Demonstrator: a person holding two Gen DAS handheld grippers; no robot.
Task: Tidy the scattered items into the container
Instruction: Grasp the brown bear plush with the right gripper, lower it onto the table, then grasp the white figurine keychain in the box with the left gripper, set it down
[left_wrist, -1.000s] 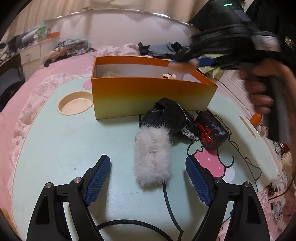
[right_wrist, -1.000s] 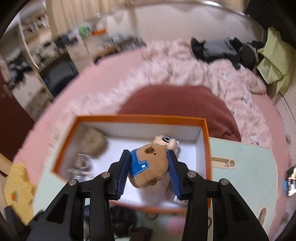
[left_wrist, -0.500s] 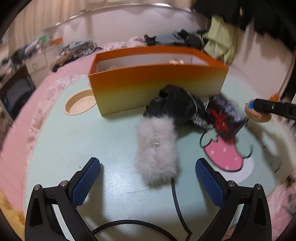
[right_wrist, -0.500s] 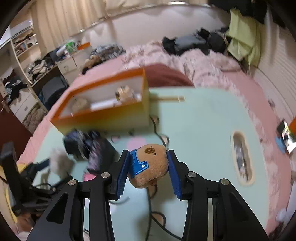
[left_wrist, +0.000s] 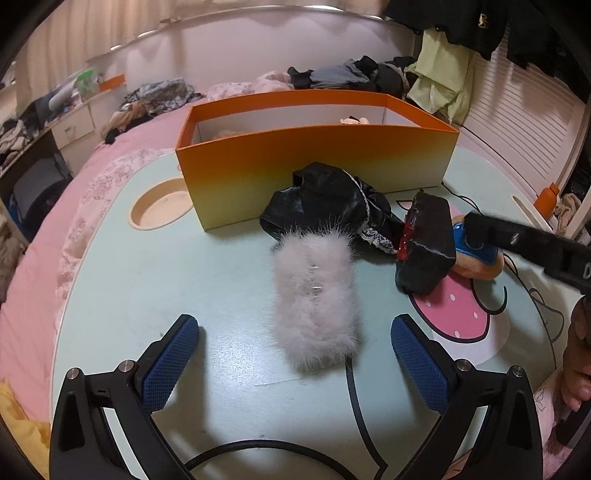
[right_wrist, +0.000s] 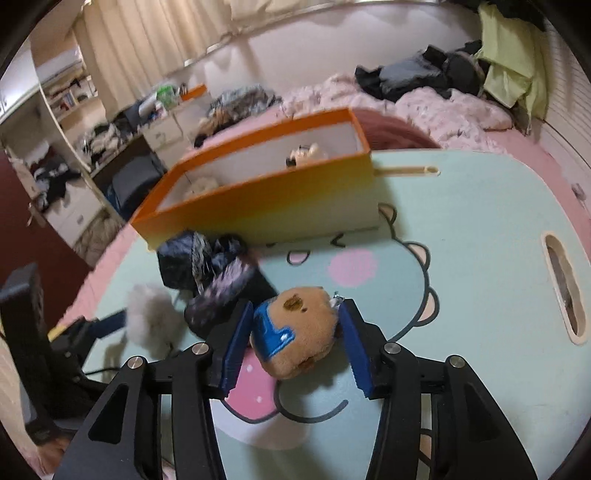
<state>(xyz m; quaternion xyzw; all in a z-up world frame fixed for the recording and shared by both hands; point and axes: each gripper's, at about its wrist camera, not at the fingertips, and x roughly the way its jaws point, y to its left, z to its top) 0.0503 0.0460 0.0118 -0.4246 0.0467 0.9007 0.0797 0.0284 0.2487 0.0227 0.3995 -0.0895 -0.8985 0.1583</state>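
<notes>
**Items lie in front of the orange box**

The orange box stands open at upper centre. Below it lie 1 black crumpled pouch, 1 white fluffy piece, 1 dark bundle, and 1 brown plush at right.

Both wrist views look steeply down, sharing the orange box.

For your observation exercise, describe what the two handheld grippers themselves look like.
Both the left gripper and the right gripper have black angular arms with silver round screws. Each ends in two fingers faced with blue, cross-hatched pads.
</notes>
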